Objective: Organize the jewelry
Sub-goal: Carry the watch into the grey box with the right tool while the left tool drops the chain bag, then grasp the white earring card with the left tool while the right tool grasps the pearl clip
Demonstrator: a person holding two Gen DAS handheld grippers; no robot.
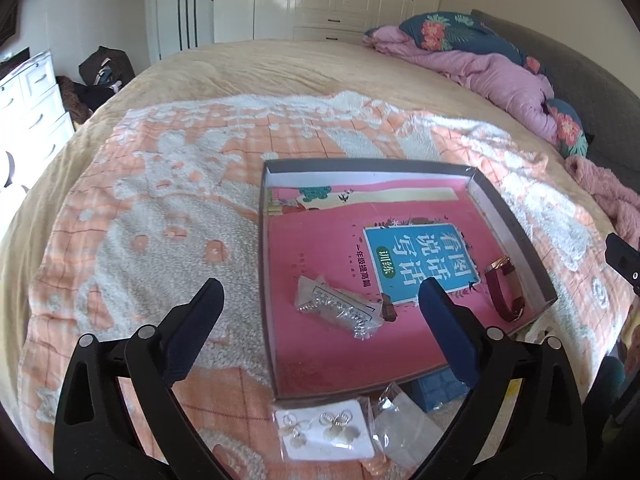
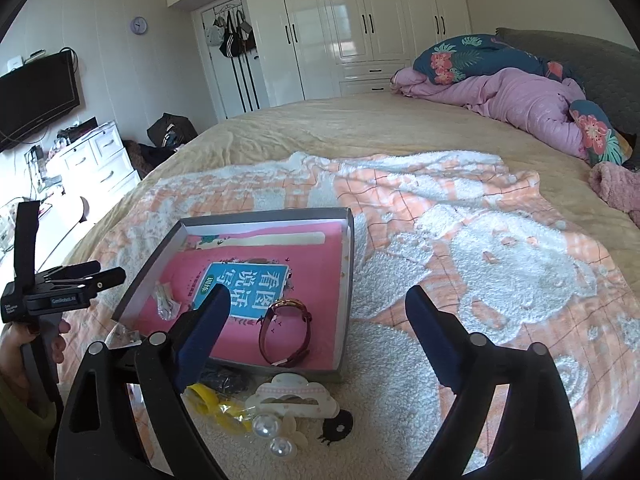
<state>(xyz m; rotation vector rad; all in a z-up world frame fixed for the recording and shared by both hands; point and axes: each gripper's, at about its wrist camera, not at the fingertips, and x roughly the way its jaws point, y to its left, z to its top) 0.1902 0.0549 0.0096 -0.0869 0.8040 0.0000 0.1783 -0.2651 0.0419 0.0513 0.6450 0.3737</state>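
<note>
Both claws are spread wide and hold nothing: the left claw point(image 1: 320, 300) hovers over the near-left corner of the box point(image 1: 512, 224), and the right claw point(image 2: 320, 312) hovers over its near-right corner, above the blanket point(image 2: 480, 260) on the bed. Inside the box, on a pink book point(image 1: 320, 248), a dark red watch point(image 2: 286, 332) lies just ahead of the right claw's left finger, and a small clear bag of silvery jewelry point(image 1: 340, 308) lies between the left claw's fingers. Below the left claw, outside the box's near edge, sits a white card of earrings point(image 1: 320, 430) in a plastic sleeve, with another clear bag point(image 1: 400, 424) just right of it. Below the right claw lie a cloud-shaped hair clip point(image 2: 292, 398), two pearly beads point(image 2: 266, 426) and something yellow point(image 2: 208, 400). All of these look light. The bags and sleeve are probably slick and crinkly, so pinching a flat edge or corner seems safer than squeezing the middle. The earring card is likely stiff enough to take by one side. The watch strap looks springy; gripping across the band should hold better than across the smooth case.
</note>
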